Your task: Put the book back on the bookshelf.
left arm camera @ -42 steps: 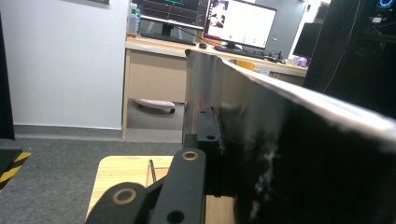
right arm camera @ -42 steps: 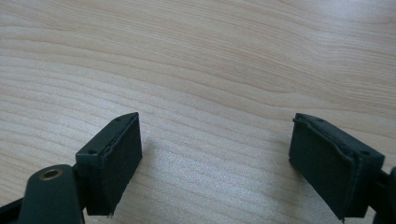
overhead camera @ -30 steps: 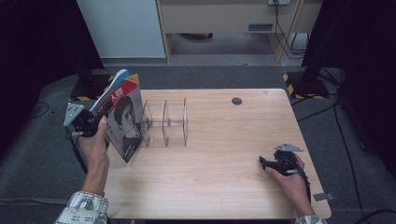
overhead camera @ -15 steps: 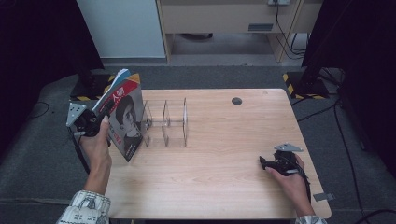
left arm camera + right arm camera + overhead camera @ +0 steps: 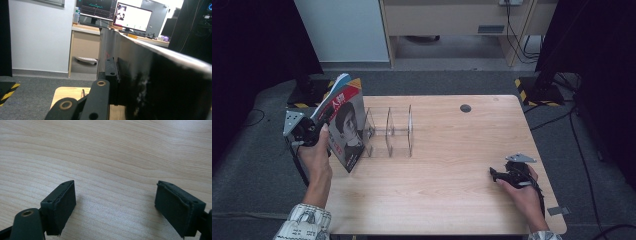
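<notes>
A magazine (image 5: 346, 125) with a face and red lettering on its cover stands tilted at the table's left edge, its lower corner near the wood. My left gripper (image 5: 315, 129) is shut on its spine side, and in the left gripper view the cover's dark back (image 5: 155, 82) rises past the left gripper (image 5: 116, 75). Just right of the magazine stands a clear acrylic rack (image 5: 389, 131) with several upright dividers. My right gripper (image 5: 495, 174) rests low near the table's front right, and in the right gripper view the right gripper (image 5: 115, 205) is open over bare wood.
The wooden table (image 5: 452, 150) has a round cable hole (image 5: 465, 108) at the back. Behind it are a white panel (image 5: 344, 30) and a desk frame, with black stands and hazard-striped feet (image 5: 537, 90) on the grey floor on both sides.
</notes>
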A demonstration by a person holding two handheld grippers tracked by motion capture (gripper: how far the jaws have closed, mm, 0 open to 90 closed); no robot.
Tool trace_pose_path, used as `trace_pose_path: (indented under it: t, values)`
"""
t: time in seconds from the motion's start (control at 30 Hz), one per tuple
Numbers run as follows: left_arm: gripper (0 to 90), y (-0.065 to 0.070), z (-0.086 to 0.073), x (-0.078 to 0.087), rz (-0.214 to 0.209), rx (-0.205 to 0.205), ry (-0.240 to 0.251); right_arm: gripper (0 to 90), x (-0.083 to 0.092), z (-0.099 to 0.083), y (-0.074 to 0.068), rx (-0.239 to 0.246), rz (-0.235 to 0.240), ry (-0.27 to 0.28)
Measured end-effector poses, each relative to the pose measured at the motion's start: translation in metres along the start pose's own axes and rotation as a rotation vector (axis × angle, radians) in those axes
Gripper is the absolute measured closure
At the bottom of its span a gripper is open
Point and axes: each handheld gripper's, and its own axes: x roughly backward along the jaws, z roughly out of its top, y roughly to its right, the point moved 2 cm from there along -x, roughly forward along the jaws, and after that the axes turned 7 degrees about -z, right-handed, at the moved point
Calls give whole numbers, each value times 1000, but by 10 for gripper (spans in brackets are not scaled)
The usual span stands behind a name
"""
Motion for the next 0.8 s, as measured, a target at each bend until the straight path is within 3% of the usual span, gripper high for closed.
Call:
trace_pose_path:
  t: [0.8]
  values:
    - [837,-3,-3,-1,4,-16,-32,174,0,0,0,-4,-3,1]
